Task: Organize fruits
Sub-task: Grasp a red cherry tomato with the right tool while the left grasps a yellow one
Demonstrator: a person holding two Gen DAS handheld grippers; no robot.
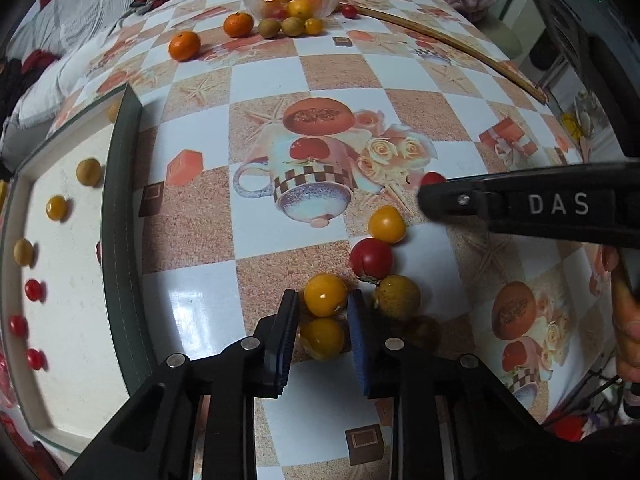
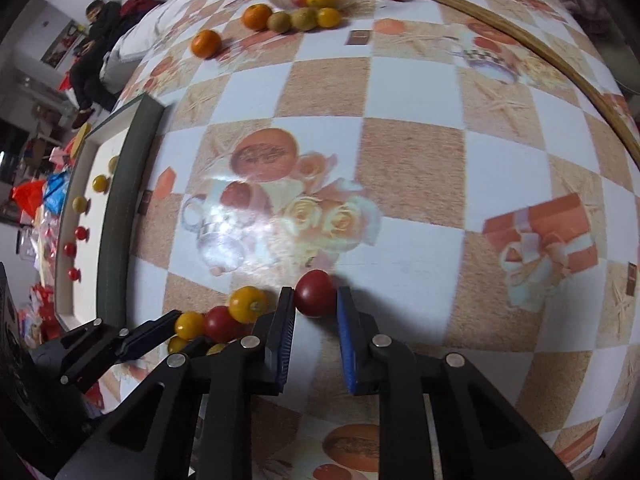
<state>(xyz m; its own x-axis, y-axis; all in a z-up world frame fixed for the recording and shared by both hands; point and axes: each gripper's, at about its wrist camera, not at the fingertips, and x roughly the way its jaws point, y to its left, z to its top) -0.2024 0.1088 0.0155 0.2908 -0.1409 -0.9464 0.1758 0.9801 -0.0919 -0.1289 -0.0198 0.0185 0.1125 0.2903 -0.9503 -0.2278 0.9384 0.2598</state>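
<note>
Sitting between left claw (image 1: 323, 312) tips: yellow tomato (image 1: 325, 294)

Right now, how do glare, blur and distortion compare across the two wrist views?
Left wrist: sharp, window glare on the tablecloth beside the left gripper, strong fisheye bending. Right wrist: softer, washed-out glare over the printed cup, red tomato slightly blurred.
</note>
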